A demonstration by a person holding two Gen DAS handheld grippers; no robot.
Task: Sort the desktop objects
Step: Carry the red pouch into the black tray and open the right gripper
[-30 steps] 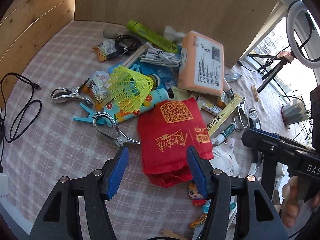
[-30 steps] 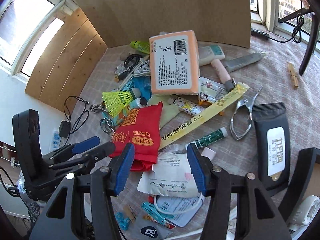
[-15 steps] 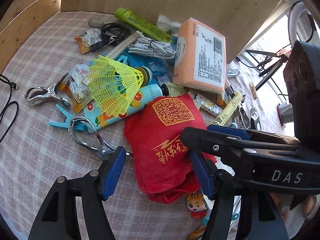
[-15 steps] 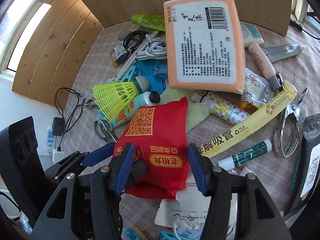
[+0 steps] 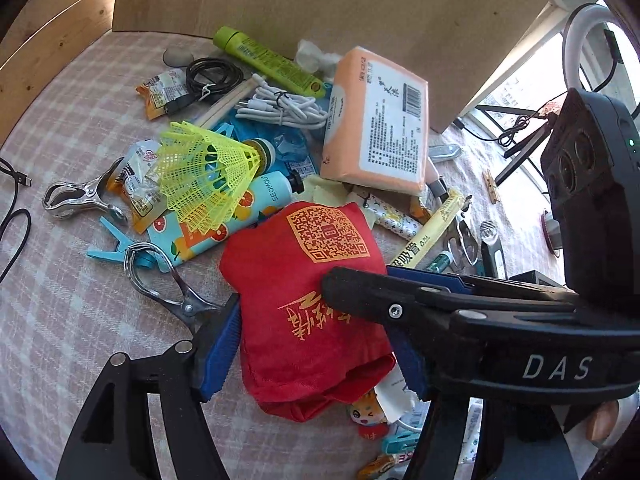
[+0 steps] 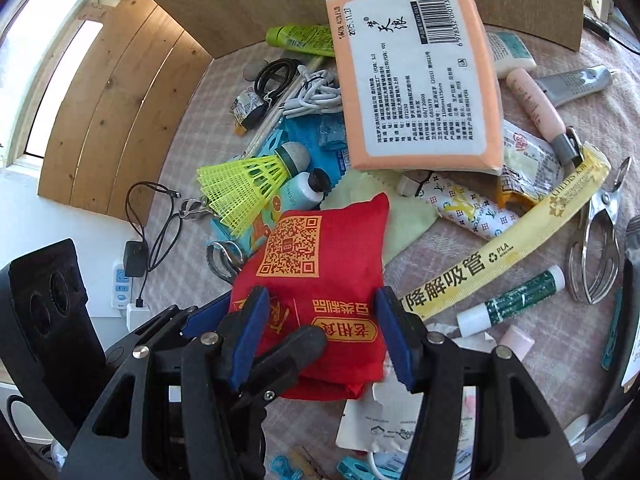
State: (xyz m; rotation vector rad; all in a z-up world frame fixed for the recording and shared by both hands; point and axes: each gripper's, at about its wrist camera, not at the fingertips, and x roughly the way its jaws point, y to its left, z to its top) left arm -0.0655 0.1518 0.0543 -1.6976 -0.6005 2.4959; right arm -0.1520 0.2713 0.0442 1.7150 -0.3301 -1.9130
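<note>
A red cloth bag (image 5: 304,304) with a gold QR code lies on the checked tablecloth, at the near edge of a heap of small objects. It also shows in the right wrist view (image 6: 320,280). My left gripper (image 5: 316,344) is open, its blue pads on either side of the bag's near end. My right gripper (image 6: 320,332) is open too and straddles the same bag from the other side. The right gripper's arm crosses the left wrist view over the bag. Neither gripper grips the bag.
Behind the bag lie a yellow shuttlecock (image 5: 204,176), an orange tissue pack (image 5: 376,140), a green tube (image 5: 268,60), white cables (image 5: 284,108) and metal clips (image 5: 160,280). A yellow straw wrapper (image 6: 512,248) and a green lip balm (image 6: 512,304) lie to the right. Wooden panels wall the back.
Both grippers have moved forward and down onto the red bag, from opposite sides. The right gripper has come across the left wrist view. Both stay open.
</note>
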